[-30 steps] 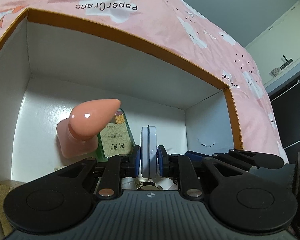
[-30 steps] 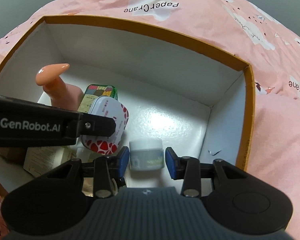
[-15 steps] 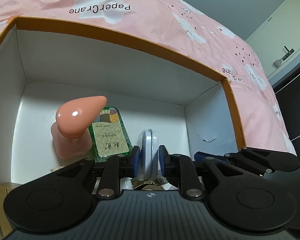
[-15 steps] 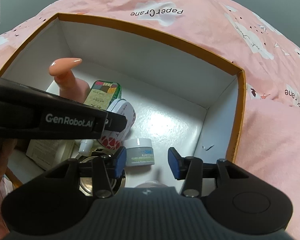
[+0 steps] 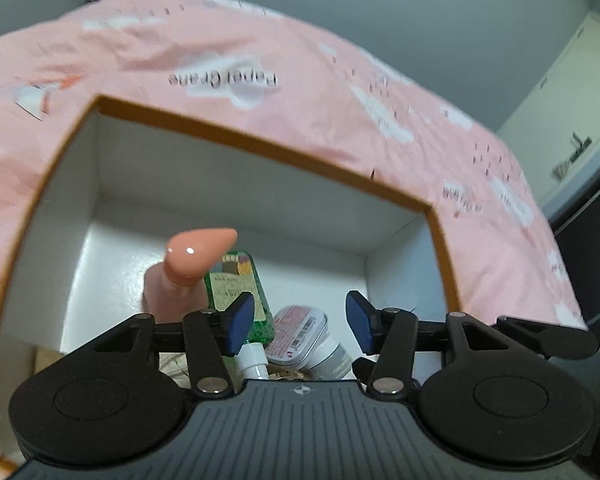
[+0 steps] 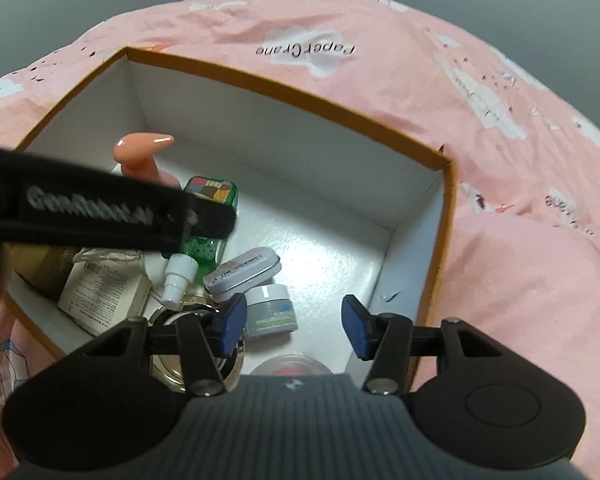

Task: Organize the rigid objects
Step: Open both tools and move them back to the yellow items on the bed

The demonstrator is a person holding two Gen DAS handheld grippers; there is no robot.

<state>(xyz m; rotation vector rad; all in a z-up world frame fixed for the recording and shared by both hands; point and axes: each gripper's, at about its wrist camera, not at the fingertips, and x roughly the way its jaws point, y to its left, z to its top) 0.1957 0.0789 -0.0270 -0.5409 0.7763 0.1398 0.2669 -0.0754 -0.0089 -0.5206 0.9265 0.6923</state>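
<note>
**Both grippers spread above the crowded box**

The left gripper (image 5: pixel 300 322) has just been opening; its blue pads stand apart with nothing pinched between them. Below the gap, the white tin (image 5: pixel 300 334) lies tilted on the other items in the box, leaning on a small white jar (image 6: pixel 271 311). The right gripper (image 6: pixel 294 326) has also just been opening and holds nothing; the jar sits on the white floor below it, close to its left pad.

The orange-rimmed cardboard box (image 6: pixel 446 208) rests on a pink bedsheet (image 6: pixel 520 280) printed with clouds. Its near left part is crowded: a peach-coloured pump bottle (image 6: pixel 142 148) stands tall at the back, a green bottle (image 6: pixel 210 200) with a white nozzle lies beside it, then a cream carton (image 6: pixel 104 300), a shiny round metal item (image 6: pixel 180 364) and a pinkish lid (image 6: pixel 288 368) near the camera. The far right of the floor is bare. In the right wrist view the black body of the left gripper crosses the left side, hiding part of the green bottle and the carton.
</note>
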